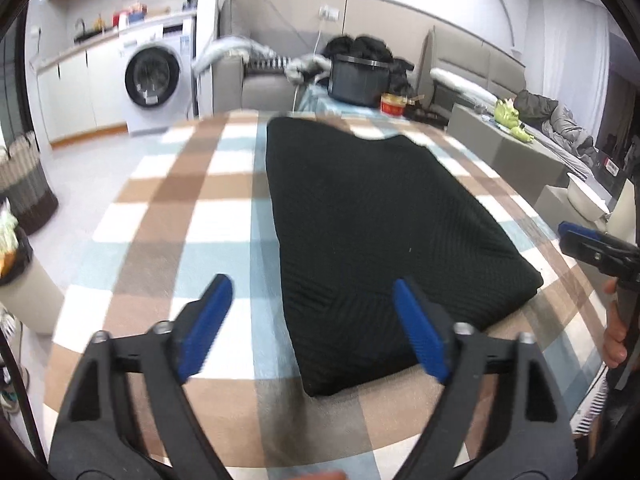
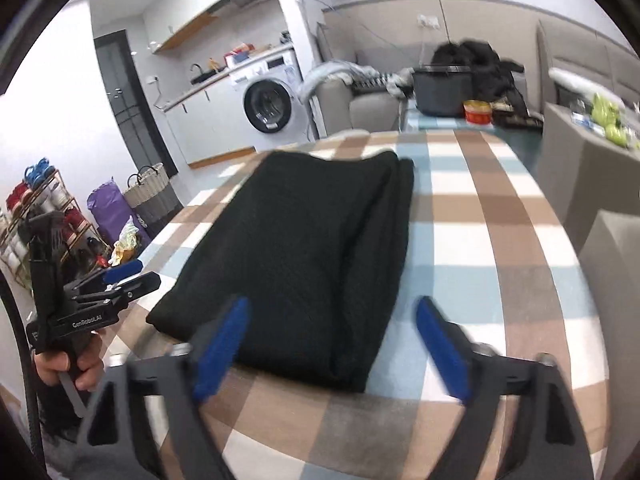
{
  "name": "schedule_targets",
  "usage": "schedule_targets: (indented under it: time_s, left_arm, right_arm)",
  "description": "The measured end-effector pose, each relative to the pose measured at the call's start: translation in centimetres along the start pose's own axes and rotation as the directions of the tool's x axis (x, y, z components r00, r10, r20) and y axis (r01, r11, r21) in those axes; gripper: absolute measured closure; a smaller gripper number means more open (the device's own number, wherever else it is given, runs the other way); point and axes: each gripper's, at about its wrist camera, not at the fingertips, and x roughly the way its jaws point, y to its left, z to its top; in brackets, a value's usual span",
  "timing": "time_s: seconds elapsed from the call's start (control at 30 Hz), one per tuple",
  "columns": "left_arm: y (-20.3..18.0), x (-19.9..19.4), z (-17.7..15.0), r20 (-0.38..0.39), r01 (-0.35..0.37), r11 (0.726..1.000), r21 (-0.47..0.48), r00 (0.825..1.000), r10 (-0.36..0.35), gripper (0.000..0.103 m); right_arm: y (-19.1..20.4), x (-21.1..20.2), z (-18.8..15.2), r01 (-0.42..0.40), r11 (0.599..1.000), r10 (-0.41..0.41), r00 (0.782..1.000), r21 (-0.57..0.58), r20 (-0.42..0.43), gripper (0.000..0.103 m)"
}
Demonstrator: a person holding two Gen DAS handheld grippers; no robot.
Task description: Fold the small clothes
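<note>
Now, from the left wrist view, your left gripper (image 1: 312,328) stands released, its blue pads wide apart and pressing on nothing. The cloth (image 1: 384,232), a dark knit piece, lies flat on the table (image 1: 168,208) in a long folded slab. Its near left corner sits between your fingers and a little ahead of them, the right pad (image 1: 416,332) over the fabric and the left pad over bare checked covering. Far off to the right of your fingers, the right gripper (image 1: 576,240) shows at the table's edge, clear of the cloth.

From the right wrist view, your right gripper (image 2: 332,344) is likewise let go, pads spread with nothing gripped. The cloth (image 2: 304,240) runs away from your fingers, its near right corner lying between them and just ahead; the left pad (image 2: 220,348) crosses over the fabric, the right pad over the table (image 2: 492,216). The left gripper (image 2: 120,276) hangs to the left of your fingers, off the cloth's near left corner.

Judging by this, a fold looks just laid down and let go. A next fold would call for you to bring both grippers down onto the near corners, pinch through all layers, then lift them together and carry that edge toward the far end, keeping it level.
</note>
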Motion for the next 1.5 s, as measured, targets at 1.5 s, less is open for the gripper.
schedule_targets:
  time_s: [1.5]
  left_arm:
    - [0.1, -3.1, -1.2, 0.215, -0.008, 0.999, 0.04, 0.977, -0.001, 0.001]
  right_arm:
    - [2.8, -2.2, -2.4, 0.032, 0.987, 0.014, 0.96, -0.157, 0.281, 0.0]
